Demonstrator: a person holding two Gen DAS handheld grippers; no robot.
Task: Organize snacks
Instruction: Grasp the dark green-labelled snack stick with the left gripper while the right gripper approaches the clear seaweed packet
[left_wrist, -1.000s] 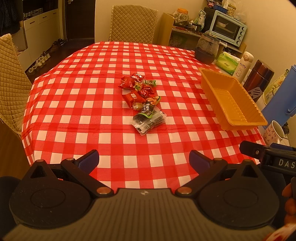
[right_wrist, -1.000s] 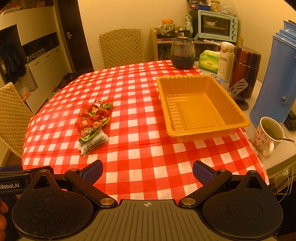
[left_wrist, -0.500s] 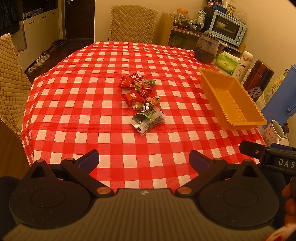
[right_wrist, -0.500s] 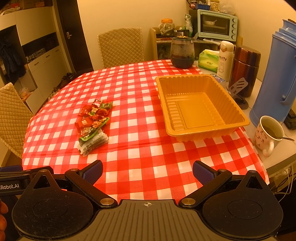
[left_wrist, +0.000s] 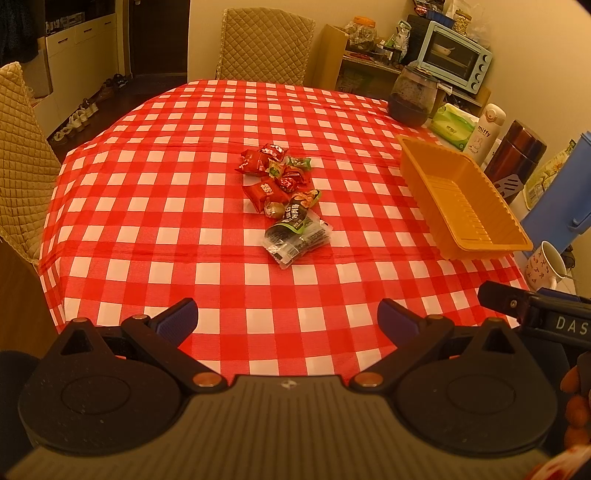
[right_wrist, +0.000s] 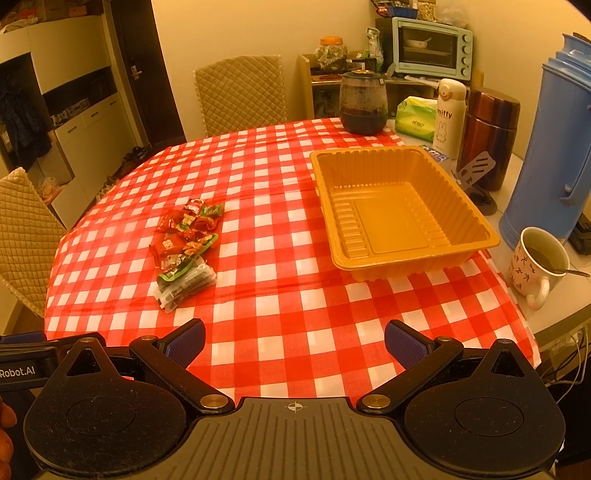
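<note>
A pile of wrapped snacks (left_wrist: 284, 192) lies mid-table on the red checked cloth, red packets at the far end and a clear pack with a green label (left_wrist: 297, 236) nearest me. The same snack pile (right_wrist: 186, 243) shows left of centre in the right wrist view. An empty orange plastic tray (right_wrist: 399, 214) sits to the right of it; the tray (left_wrist: 461, 199) also appears at the right of the left wrist view. My left gripper (left_wrist: 287, 317) hangs open above the near table edge, holding nothing. My right gripper (right_wrist: 294, 341) is open too, well short of the tray.
Along the right edge stand a mug with a spoon (right_wrist: 537, 262), a blue thermos jug (right_wrist: 550, 147), a brown flask (right_wrist: 491, 136), a white bottle (right_wrist: 447, 114), tissues and a dark glass jar (right_wrist: 364, 101). Quilted chairs (left_wrist: 264, 40) stand at the far and left sides.
</note>
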